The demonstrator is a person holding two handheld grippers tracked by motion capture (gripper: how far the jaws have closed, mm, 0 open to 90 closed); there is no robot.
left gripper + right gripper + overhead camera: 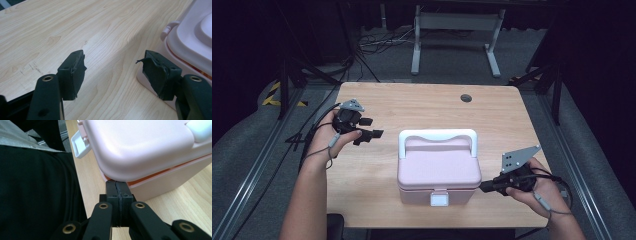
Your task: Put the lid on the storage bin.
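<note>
Pink box (438, 170): near edge of worktop (422, 105), lid down | my left claw (372, 127): spread, beside box, holding nothing | my right claw (116, 185): pressed together, tips at lid's corner seam

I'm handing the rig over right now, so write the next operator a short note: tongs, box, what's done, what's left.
Left tongs: open, empty, hovering over the table left of the pink box, not touching it.
Right tongs: shut, tips pressed at the seam under the lid at the box's front right corner.
Box: near the table's front edge, white handle lying across the lid, white front latch looks flipped up.
Done: a narrow gap shows under the lid at that corner.
Left: probably lifting the lid fully open; the left tongs may need to steady the box.
</note>
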